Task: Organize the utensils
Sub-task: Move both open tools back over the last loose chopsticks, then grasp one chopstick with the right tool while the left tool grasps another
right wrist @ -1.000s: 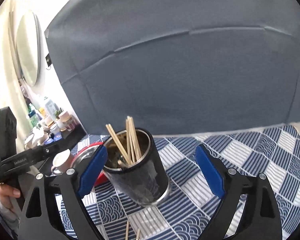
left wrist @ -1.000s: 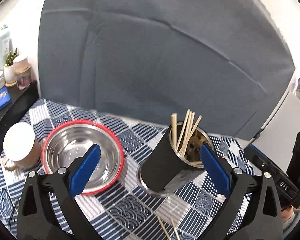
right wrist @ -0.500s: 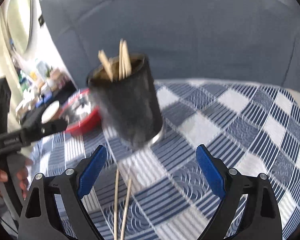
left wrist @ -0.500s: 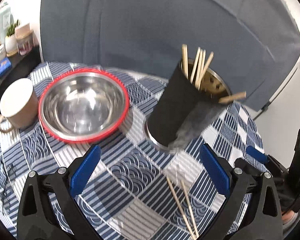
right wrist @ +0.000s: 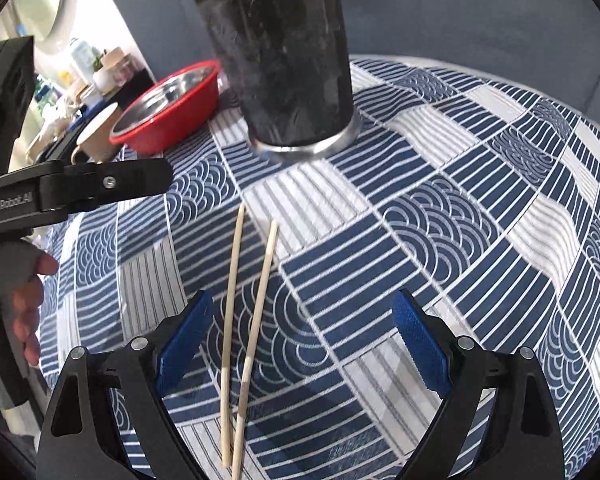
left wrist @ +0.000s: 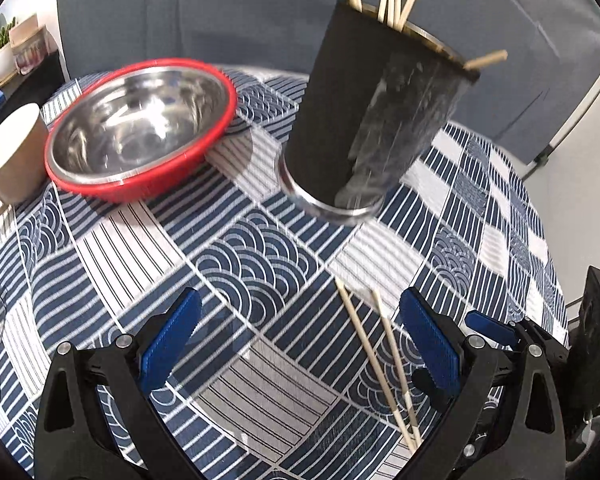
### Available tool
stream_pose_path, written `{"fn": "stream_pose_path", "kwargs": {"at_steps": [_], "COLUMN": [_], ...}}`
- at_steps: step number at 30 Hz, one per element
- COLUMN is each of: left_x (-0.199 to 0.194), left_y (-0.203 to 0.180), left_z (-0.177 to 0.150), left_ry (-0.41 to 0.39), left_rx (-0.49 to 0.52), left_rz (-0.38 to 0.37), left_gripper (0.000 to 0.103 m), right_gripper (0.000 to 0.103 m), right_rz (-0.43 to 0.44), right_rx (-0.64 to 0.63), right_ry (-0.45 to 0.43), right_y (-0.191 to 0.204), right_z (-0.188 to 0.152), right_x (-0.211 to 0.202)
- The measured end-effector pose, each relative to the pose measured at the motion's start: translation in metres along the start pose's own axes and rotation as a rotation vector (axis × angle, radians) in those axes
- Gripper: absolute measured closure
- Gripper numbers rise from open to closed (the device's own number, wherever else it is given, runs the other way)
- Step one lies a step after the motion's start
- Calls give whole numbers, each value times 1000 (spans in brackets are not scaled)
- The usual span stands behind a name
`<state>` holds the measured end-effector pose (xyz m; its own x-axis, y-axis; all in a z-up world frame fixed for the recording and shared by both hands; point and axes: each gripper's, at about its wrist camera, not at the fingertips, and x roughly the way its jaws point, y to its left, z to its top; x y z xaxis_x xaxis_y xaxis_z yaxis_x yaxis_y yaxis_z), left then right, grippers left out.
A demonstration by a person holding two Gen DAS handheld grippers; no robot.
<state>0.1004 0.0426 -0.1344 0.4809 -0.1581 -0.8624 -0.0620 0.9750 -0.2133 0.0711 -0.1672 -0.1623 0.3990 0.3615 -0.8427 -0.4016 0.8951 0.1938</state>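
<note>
**Two chopsticks left on the cloth**

Blue-and-white patchwork cloth, printed with stripes and wave arcs, covers the table we work at, and a grey fabric backdrop hangs behind it. Off to one side a dark shelf carries jars and a small potted plant.

We judge the job partly done. The black utensil holder stands upright on the cloth with several chopsticks already poking out of its top. Two loose chopsticks lie side by side, nearly touching at the near ends, flat on the cloth in front of the holder and apart from it. These two, it seems, are what remains.

Our right gripper hovers low with its jaws spread wide and nothing between them; the chopsticks sit toward its left finger. Our left gripper is likewise wide open and empty, just beside the pair.

A red-rimmed steel bowl and a beige cup stand near the holder, both apparently empty.
</note>
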Motion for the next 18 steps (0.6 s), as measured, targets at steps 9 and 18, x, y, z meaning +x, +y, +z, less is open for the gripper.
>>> {"fn": "stream_pose_path", "kwargs": {"at_steps": [9, 18], "left_x": [32, 49], "left_y": [-2, -15], "left_z": [-6, -6], "left_ry": [121, 165], "left_rx": [-16, -13], "left_rz": [52, 72], "left_gripper": [6, 6], "right_gripper": [17, 34], "right_rz": [-61, -150], "right_rx": [-11, -89], "right_ry": [47, 58], "right_y": [3, 9], "right_z": [-14, -20], "right_x": [10, 10]}}
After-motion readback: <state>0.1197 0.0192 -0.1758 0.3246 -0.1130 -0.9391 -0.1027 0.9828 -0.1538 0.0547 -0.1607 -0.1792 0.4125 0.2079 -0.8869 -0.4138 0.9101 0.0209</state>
